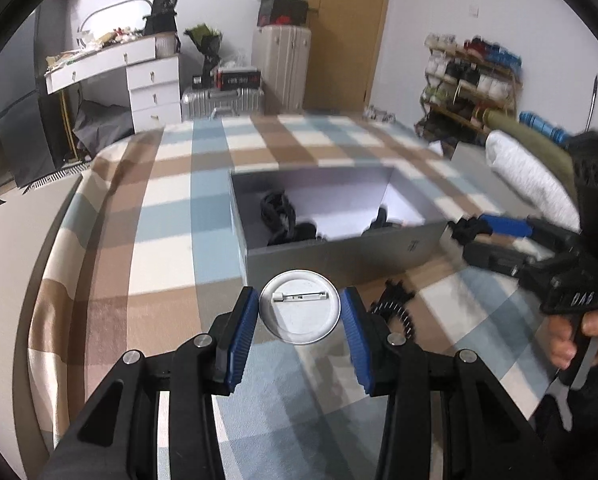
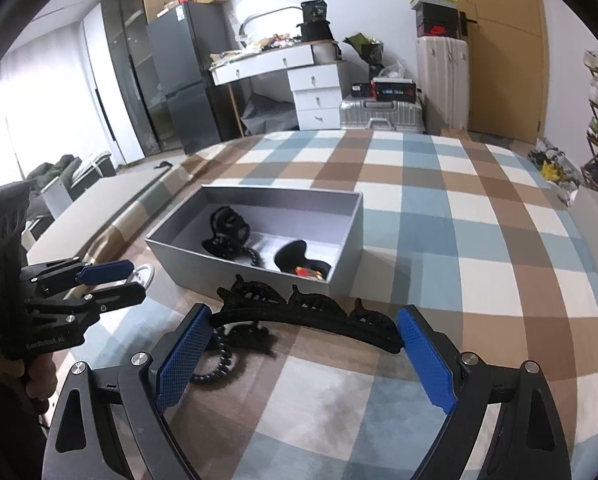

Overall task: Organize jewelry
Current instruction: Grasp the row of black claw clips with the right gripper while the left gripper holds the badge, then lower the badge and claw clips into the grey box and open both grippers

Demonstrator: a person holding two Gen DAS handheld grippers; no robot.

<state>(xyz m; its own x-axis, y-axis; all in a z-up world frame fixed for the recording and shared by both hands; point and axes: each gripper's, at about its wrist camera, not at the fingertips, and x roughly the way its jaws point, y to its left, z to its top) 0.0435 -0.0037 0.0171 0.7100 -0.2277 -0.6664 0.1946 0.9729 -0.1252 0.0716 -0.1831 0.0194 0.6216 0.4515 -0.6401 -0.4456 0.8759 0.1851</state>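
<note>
Gripping a round pin badge (image 1: 300, 307) by its rim, the left gripper (image 1: 300, 322) is showing the badge's silver back, its clasp lying level across the lower centre of the left wrist view. The right gripper (image 2: 301, 354) is holding a long black hair clip (image 2: 305, 312), long axis left to right, its ends meeting the blue pads (image 2: 425, 360). Only the right wrist view is showing a black coiled hair tie (image 2: 219, 360) on the checked bedcover (image 2: 459, 220), plus dark accessories and something red inside the grey box (image 2: 259, 236) at centre frame.
</note>
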